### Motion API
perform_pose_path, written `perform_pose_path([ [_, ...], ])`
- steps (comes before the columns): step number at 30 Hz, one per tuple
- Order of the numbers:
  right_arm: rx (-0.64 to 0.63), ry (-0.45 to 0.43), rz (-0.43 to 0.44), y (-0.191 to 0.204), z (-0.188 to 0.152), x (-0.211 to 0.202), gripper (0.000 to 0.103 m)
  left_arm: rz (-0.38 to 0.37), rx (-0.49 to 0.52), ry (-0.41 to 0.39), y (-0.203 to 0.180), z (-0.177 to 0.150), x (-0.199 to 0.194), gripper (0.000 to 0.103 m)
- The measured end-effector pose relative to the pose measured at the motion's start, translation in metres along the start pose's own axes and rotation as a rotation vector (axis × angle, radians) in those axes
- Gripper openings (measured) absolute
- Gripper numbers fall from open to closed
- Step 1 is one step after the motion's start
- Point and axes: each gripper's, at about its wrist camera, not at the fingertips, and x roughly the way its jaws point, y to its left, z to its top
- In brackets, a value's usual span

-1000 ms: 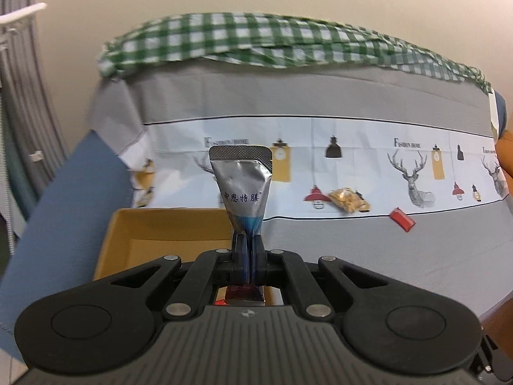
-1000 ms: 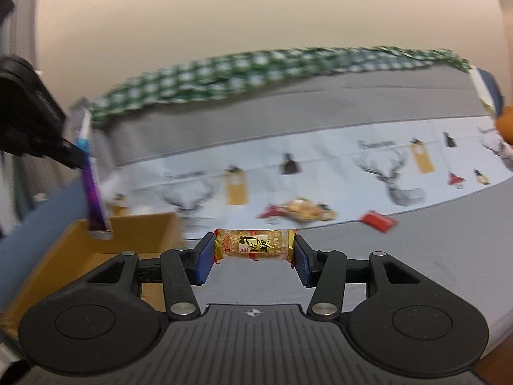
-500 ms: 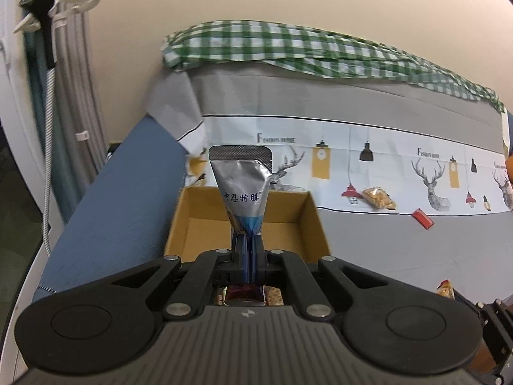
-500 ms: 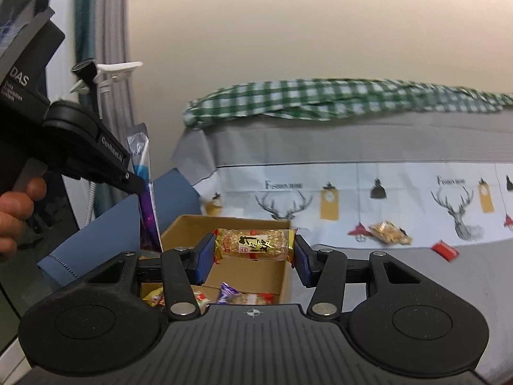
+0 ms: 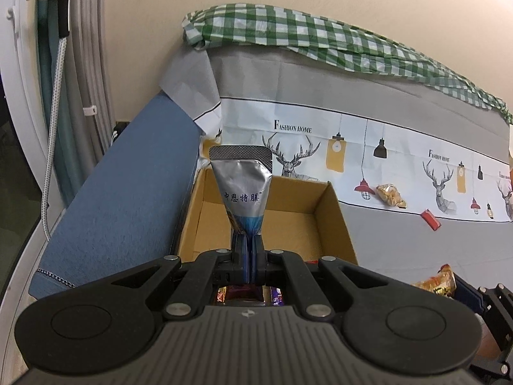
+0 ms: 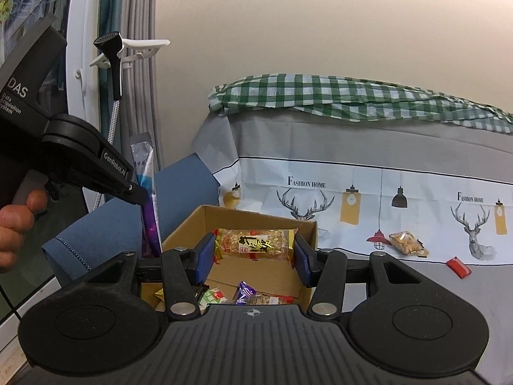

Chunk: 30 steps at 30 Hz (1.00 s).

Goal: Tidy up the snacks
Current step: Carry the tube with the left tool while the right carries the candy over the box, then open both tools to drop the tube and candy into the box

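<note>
Above the cardboard box (image 6: 307, 234) we clamp our left gripper (image 5: 247, 250) jaws together on a silver pouch (image 5: 243, 189), and our right gripper (image 6: 255, 256) jaws pinch a gold snack bar (image 6: 255, 243) by its ends

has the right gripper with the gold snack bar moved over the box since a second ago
Yes. The right gripper has swung left: the cardboard box, earlier at the view's far left, now sits directly behind the gold snack bar.
</note>
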Motion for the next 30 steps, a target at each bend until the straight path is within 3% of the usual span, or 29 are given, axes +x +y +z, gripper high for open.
perform_pose_path([
  [15,-0.016,0.077,0.011,0.003,-0.001,0.062,0.053,0.014,-0.014,0.099,0.013,-0.002,0.058,0.002],
  [30,0.004,0.224,0.011,-0.015,-0.031,0.157,0.053,0.044,0.017,0.288,0.008,-0.013,0.162,0.002],
])
